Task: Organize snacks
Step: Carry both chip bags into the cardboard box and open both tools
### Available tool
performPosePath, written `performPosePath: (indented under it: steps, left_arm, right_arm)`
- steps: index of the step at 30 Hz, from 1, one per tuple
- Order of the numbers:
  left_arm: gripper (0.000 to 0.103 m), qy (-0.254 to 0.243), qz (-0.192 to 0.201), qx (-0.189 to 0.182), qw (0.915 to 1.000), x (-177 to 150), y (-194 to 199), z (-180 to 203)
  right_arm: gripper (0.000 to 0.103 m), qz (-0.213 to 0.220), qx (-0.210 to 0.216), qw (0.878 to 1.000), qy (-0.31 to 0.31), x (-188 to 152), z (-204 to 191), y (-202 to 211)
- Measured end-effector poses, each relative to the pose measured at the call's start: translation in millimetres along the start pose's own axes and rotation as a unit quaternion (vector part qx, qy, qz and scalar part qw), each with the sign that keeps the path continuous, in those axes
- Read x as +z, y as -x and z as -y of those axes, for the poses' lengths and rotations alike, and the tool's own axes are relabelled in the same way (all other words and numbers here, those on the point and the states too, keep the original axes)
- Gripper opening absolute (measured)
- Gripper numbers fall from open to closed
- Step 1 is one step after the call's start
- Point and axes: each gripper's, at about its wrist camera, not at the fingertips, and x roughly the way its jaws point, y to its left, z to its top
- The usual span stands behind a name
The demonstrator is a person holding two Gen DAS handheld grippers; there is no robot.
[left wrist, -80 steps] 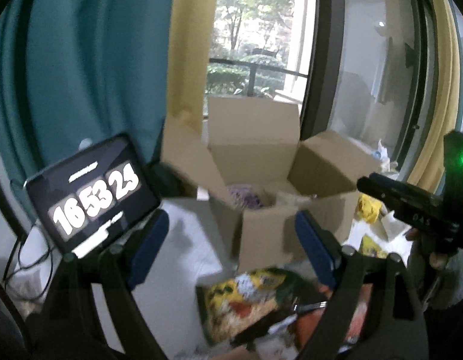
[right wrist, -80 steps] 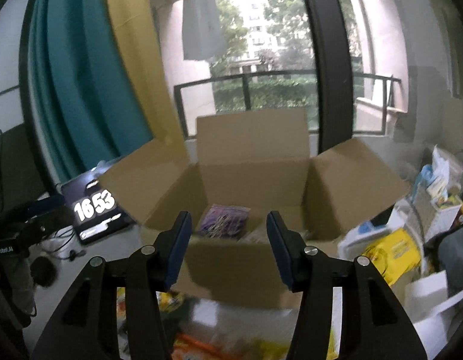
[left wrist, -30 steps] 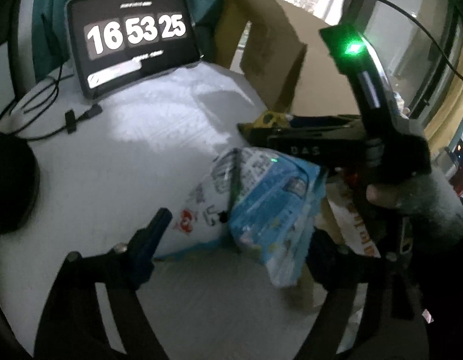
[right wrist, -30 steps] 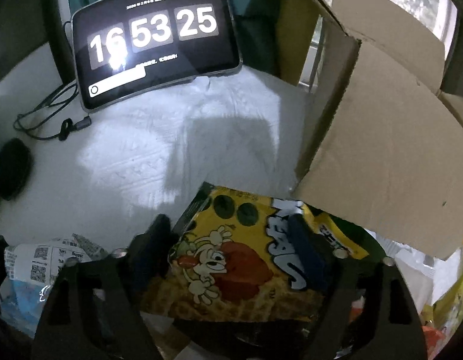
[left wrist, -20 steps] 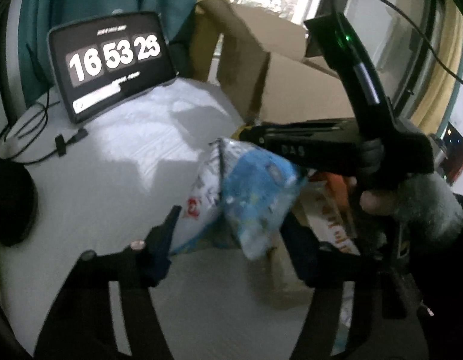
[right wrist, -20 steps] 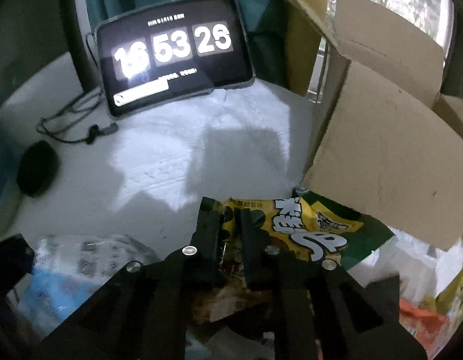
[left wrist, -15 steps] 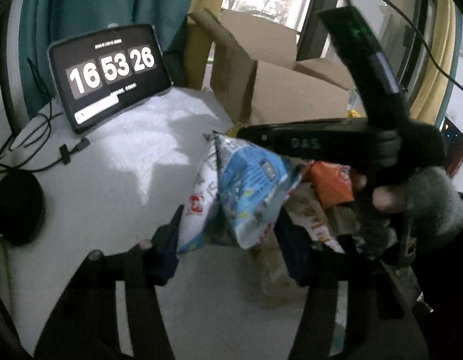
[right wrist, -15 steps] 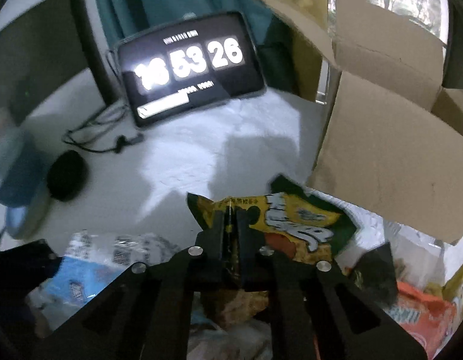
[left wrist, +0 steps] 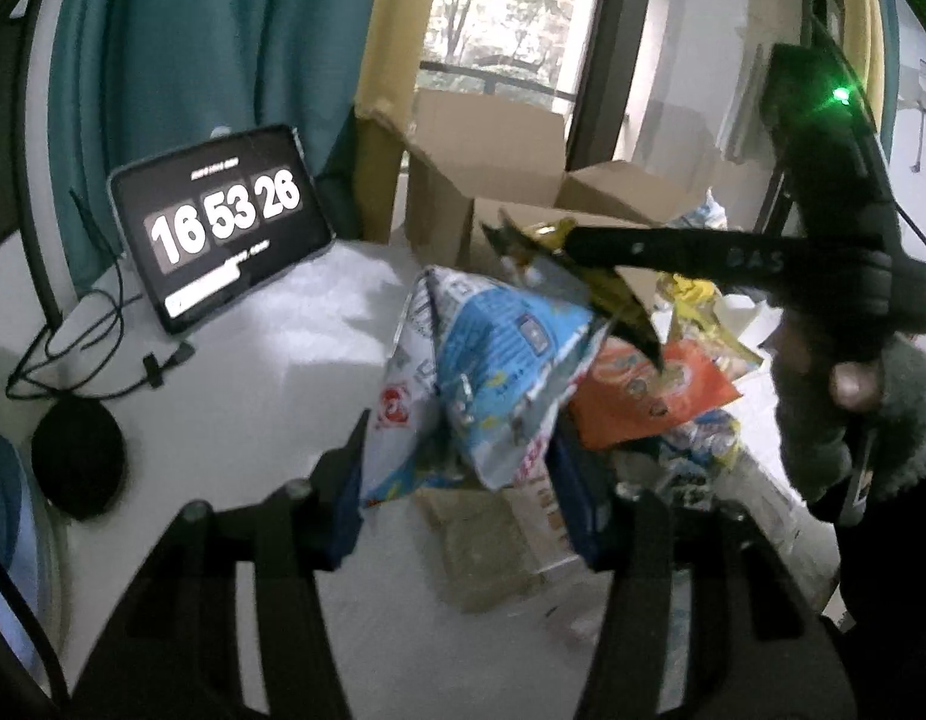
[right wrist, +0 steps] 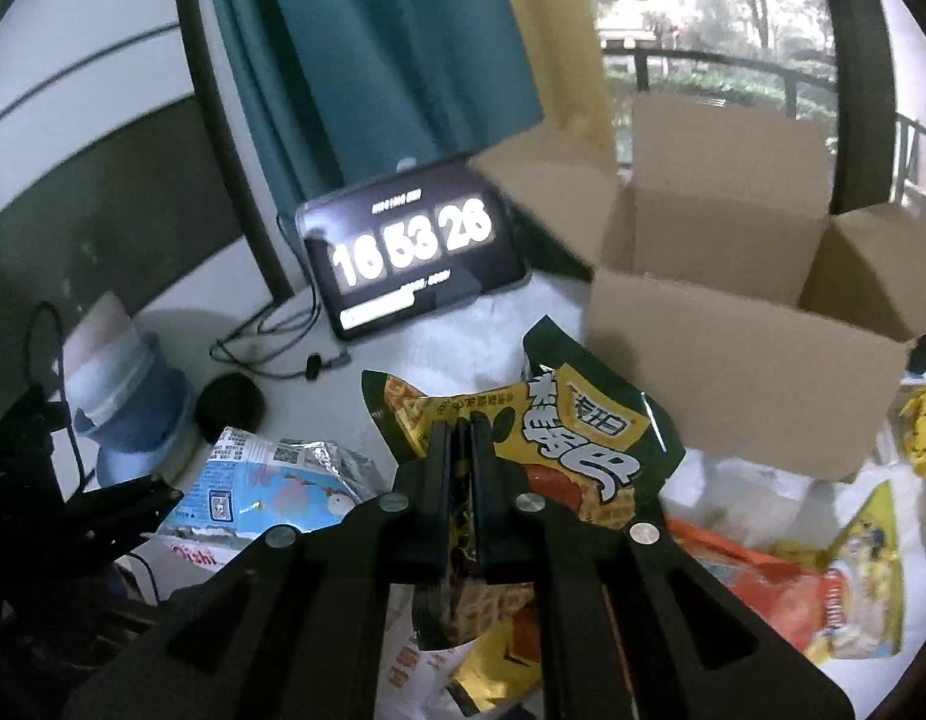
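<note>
Snack bags, left wrist view: blue-and-white bag (left wrist: 493,378) sits between the left gripper (left wrist: 457,504) pads, partly open jaws pressing both sides, bag lifted off the white table (left wrist: 295,396); foil film, puffed, light, soft, crinkly and likely slippery; contents probably crush easily, so best pinched at a sealed edge or corner, not across the belly; right gripper (left wrist: 523,246) crosses the view from the right with a yellow-green bag (left wrist: 619,294) hanging from its tip, a gloved hand (left wrist: 865,408) on the handle; orange bag (left wrist: 649,396) and more packets lie on the table under it; open cardboard box (left wrist: 499,180) behind, tablet clock (left wrist: 223,222) at left.

Versus a second back: bag lay on the table with the jaws wide around it; now gripped and raised; box shows more.

Right wrist view: right gripper (right wrist: 463,468) jaws fully shut, pinching the yellow-green bag (right wrist: 571,444) through its thin film near the top edge; bag droops and folds, so floppy, light; it hangs clear of the pile, near the box (right wrist: 727,354) front wall; blue-and-white bag (right wrist: 271,486) at lower left.

Versus a second back: jaws stood wide over the flat bag; now clamped, bag lifted, clock one second on.
</note>
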Motion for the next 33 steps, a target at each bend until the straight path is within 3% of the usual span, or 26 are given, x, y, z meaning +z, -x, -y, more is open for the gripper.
performPosePath:
  steps: [16, 33]
  left_arm:
    - [0.055, -0.025, 0.028, -0.007, 0.9993, 54, -17, 27]
    - [0.055, -0.051, 0.071, -0.017, 0.996, 134, -76, 43]
  right_arm:
    - [0.007, 0.099, -0.041, 0.994, -0.005, 31, 47, 76]
    - [0.007, 0.139, -0.088, 0.986, -0.025, 68, 124, 76]
